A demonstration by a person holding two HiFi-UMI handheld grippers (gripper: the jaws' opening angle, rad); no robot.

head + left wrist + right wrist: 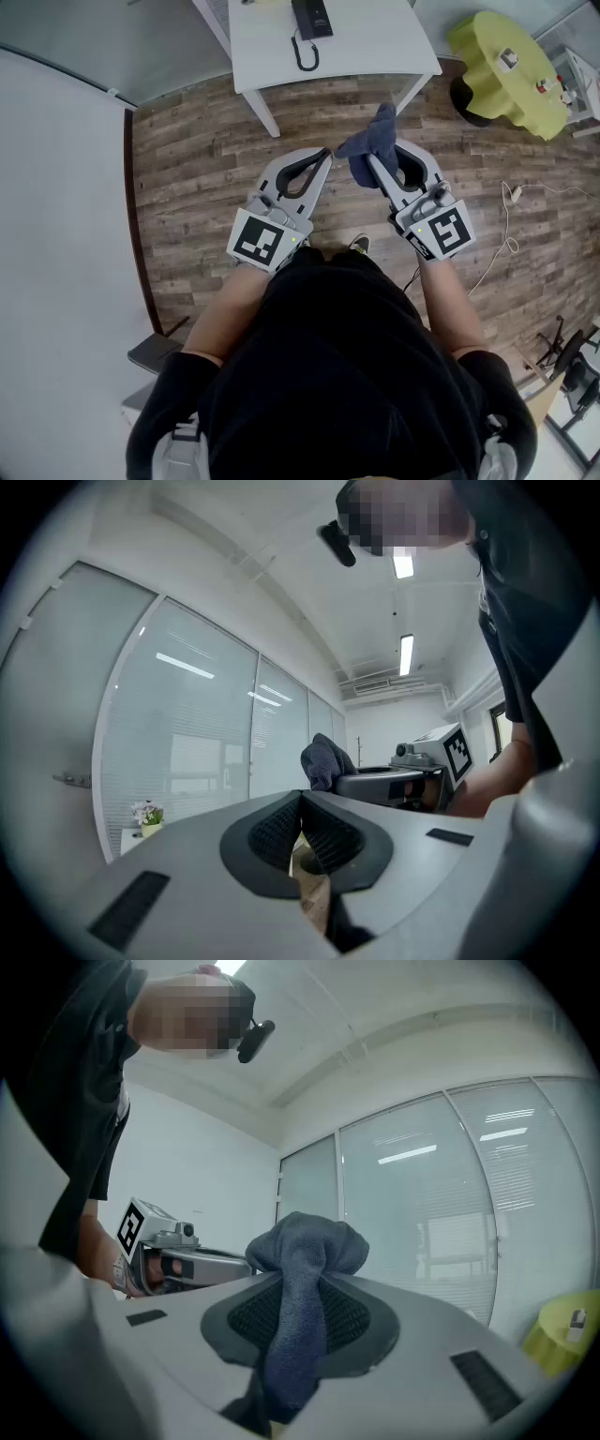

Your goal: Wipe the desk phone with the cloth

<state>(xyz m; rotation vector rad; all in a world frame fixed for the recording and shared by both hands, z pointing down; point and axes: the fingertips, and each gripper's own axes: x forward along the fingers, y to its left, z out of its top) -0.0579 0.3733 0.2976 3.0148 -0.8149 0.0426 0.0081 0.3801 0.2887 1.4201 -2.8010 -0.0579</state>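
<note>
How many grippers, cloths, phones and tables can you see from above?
Grippers: 2, the left gripper and the right gripper
Cloth: 1
Phone: 1
Table: 1
Total: 5

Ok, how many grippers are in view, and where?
2. The left gripper is left of centre over the wood floor, jaws shut on nothing. The right gripper, beside it, clamps the blue-grey cloth. None appear hidden.
</note>
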